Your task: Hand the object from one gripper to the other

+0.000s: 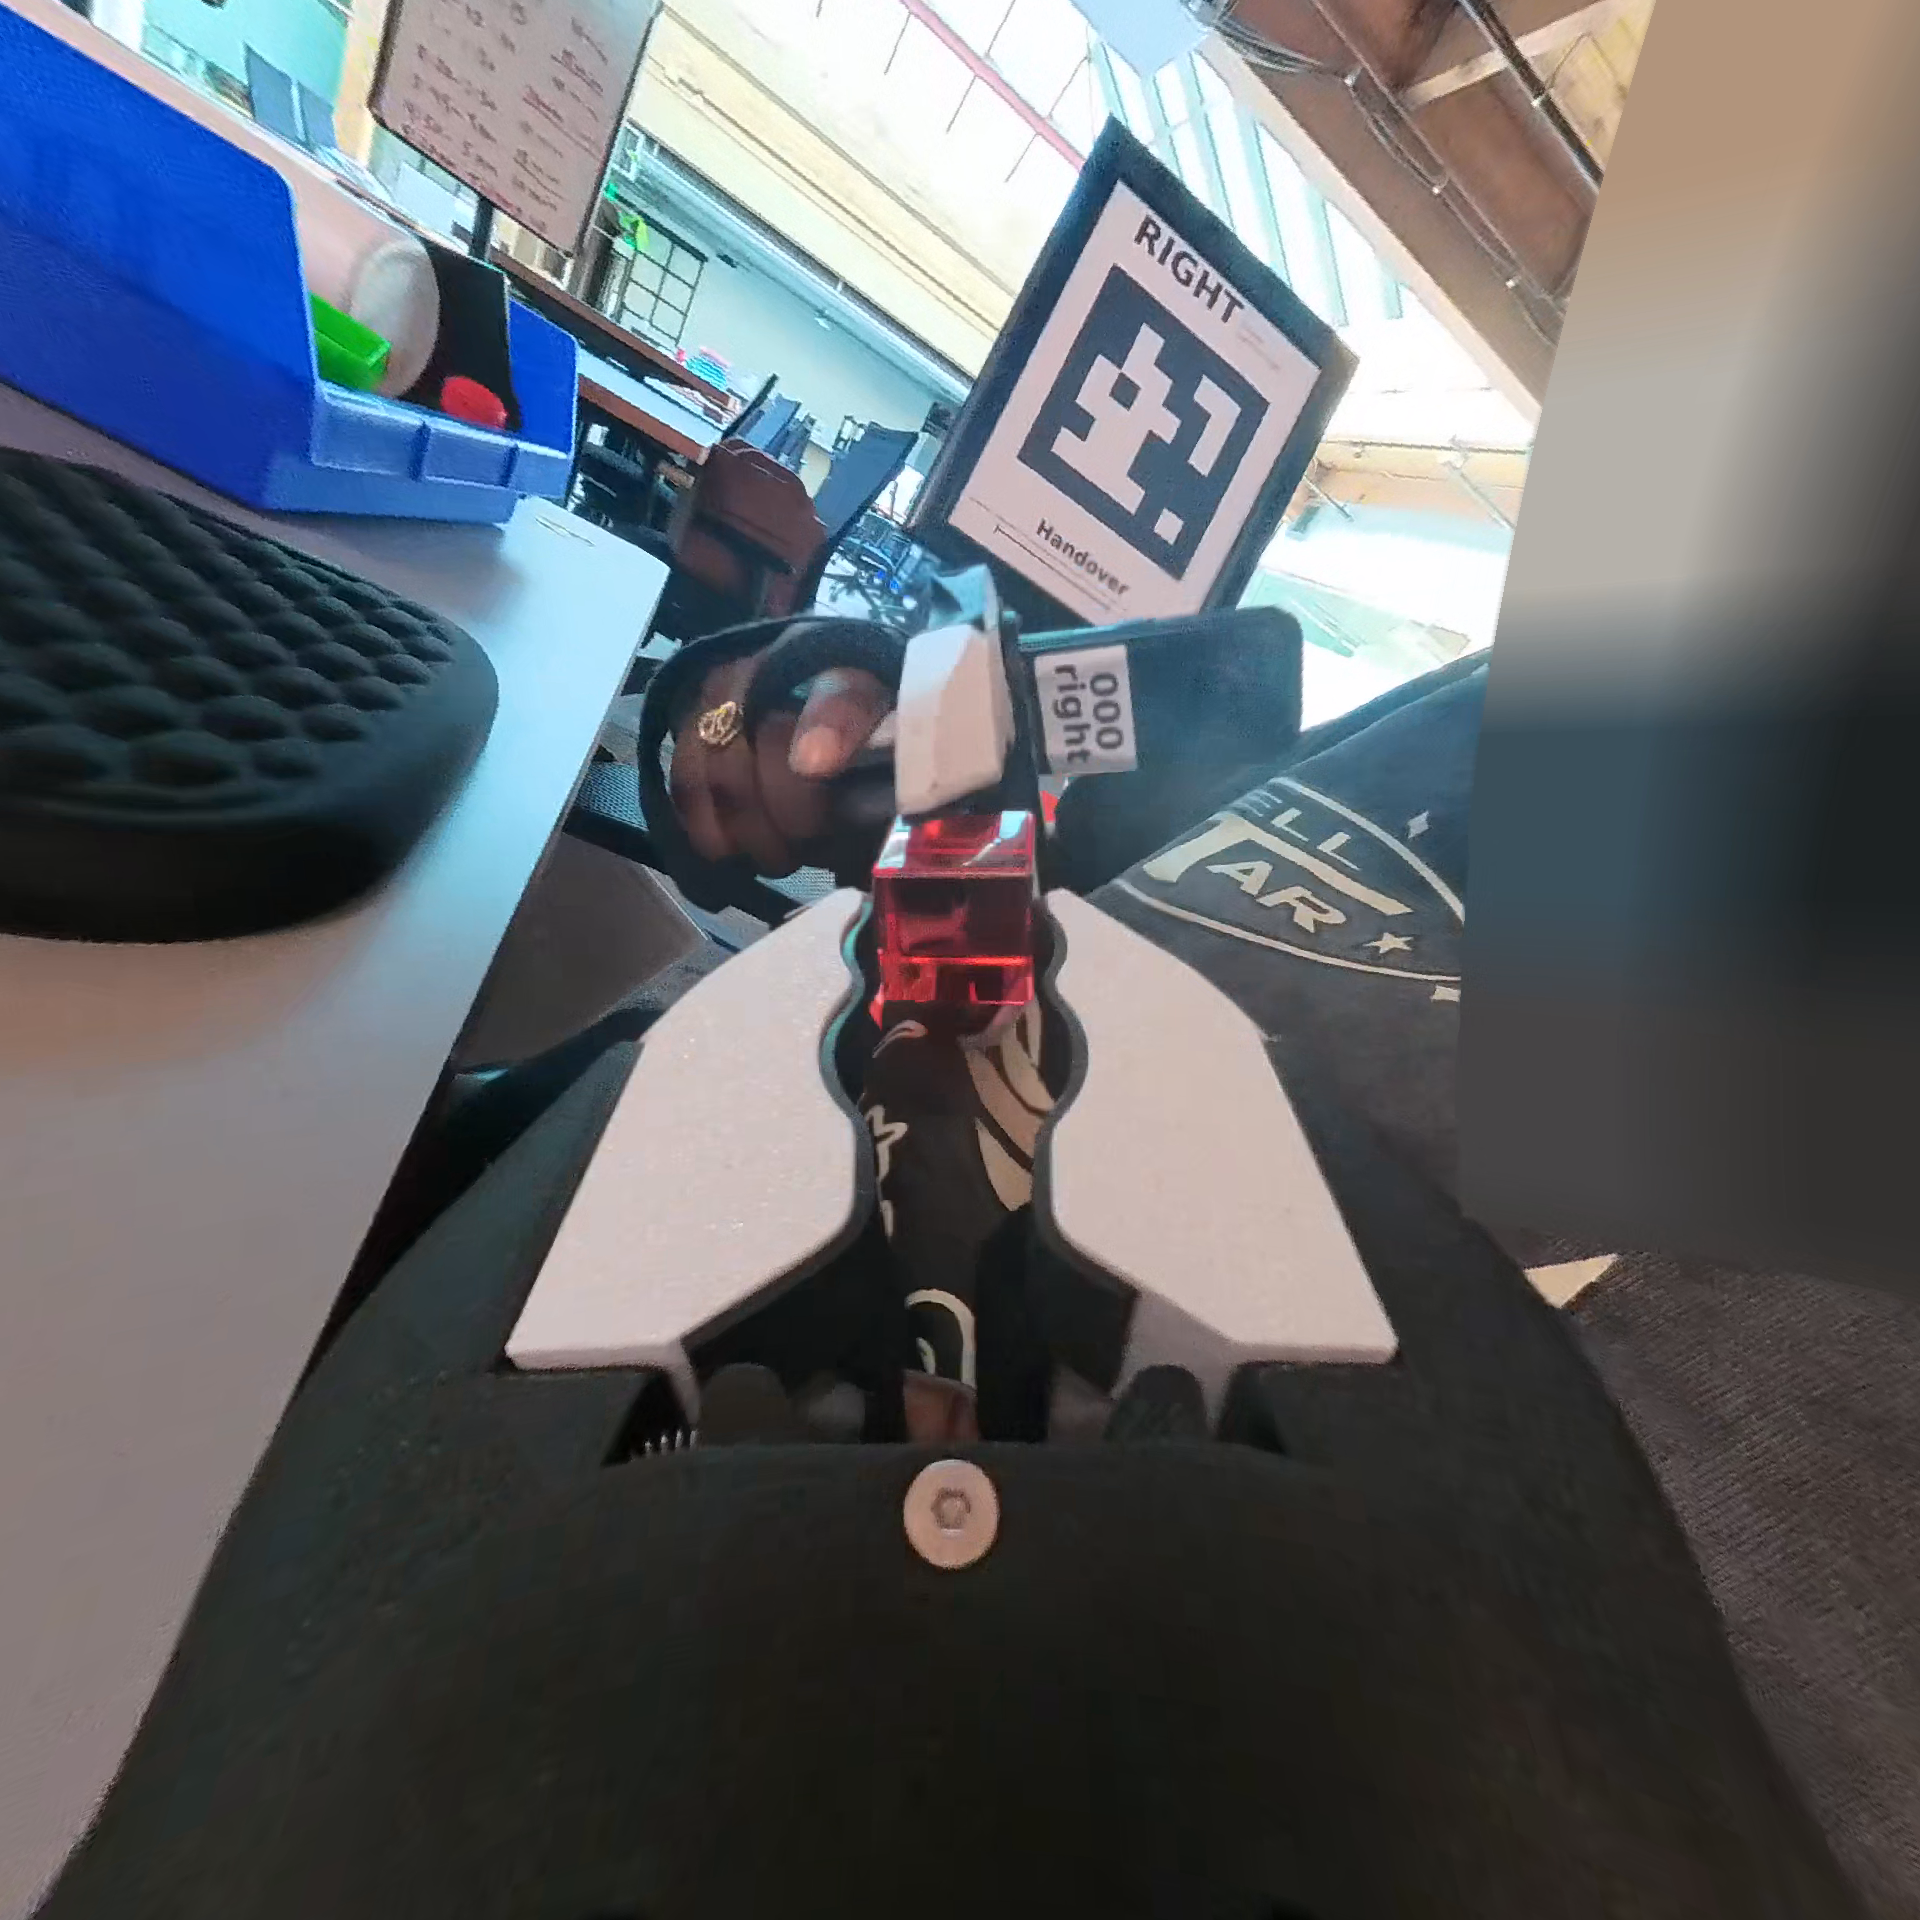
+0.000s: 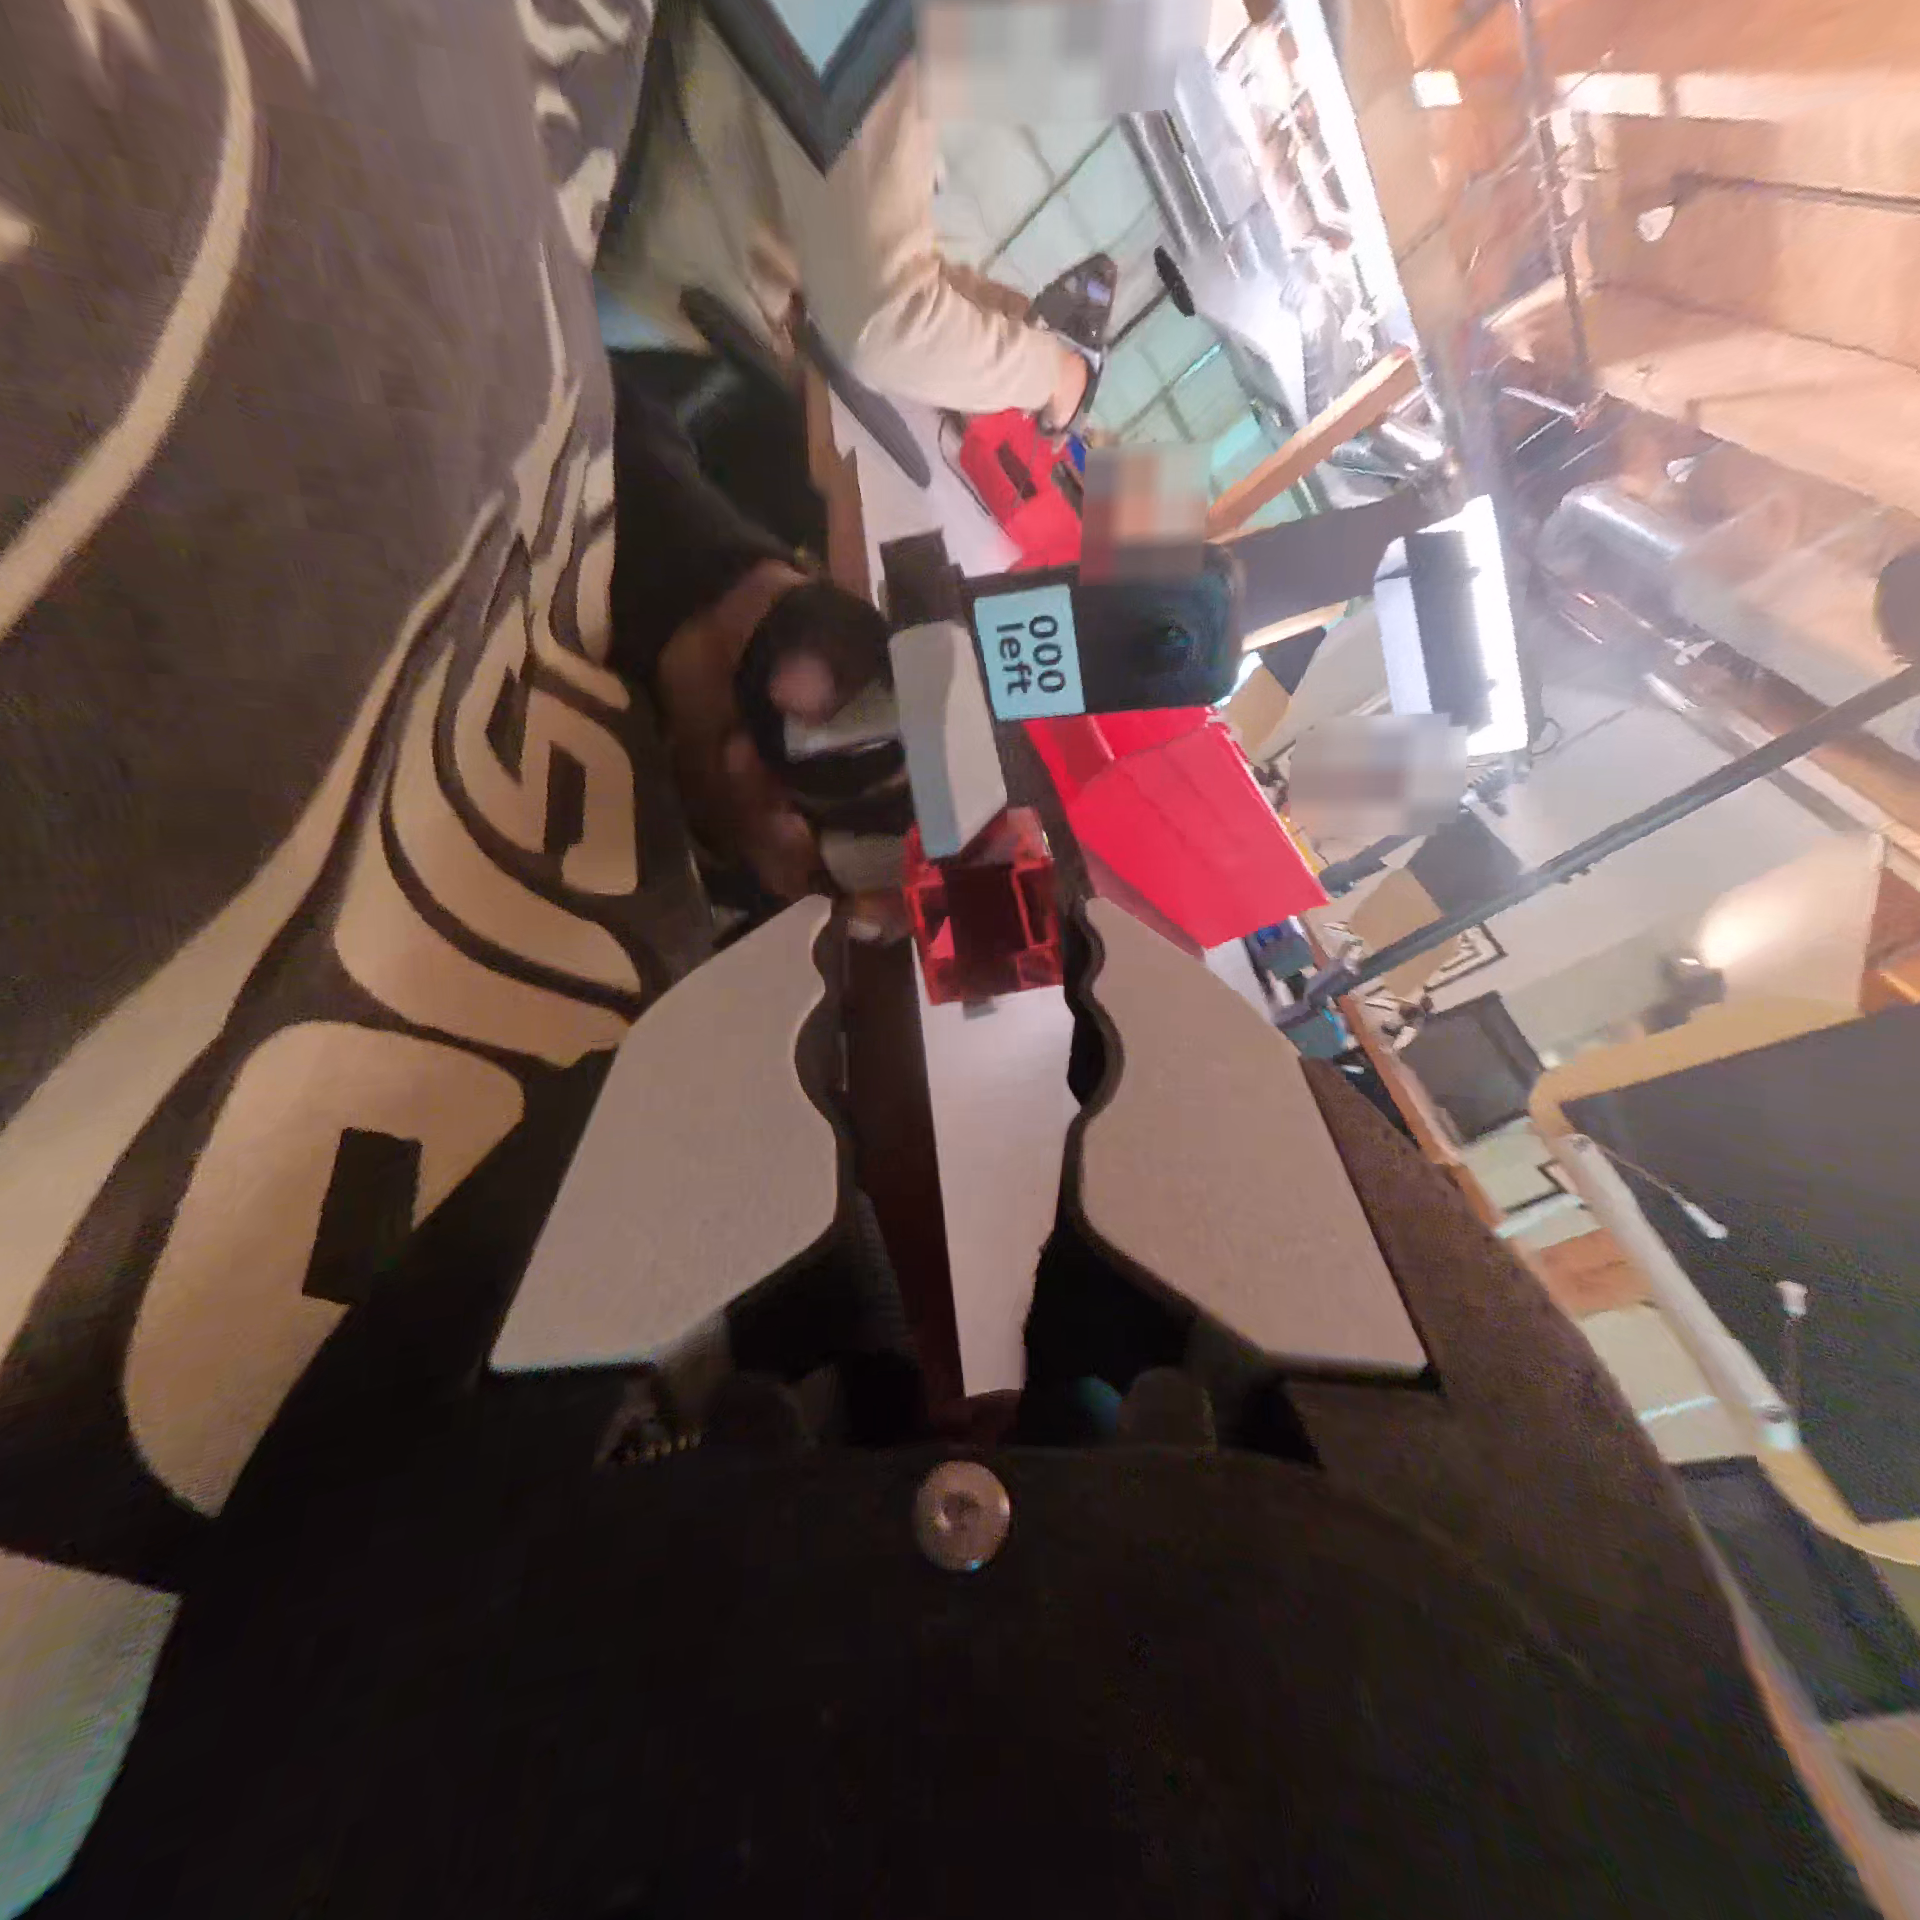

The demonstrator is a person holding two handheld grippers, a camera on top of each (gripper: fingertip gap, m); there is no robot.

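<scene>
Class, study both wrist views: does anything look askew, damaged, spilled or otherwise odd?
Nothing looks damaged or spilled. The red block is gripped between the left gripper fingers, in mid-air off the table edge. The right gripper is open, its fingers straddling the block's far end without closing. That fits a handover, not a fault.

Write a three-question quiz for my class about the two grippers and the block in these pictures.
1. True or false: the right gripper is shut tight on the block.
2. What colour is the block: A blue, B red, C green?
3. Which gripper clamps the block?
Key: 1 false, it is open; 2 B; 3 the left gripper.
</scene>
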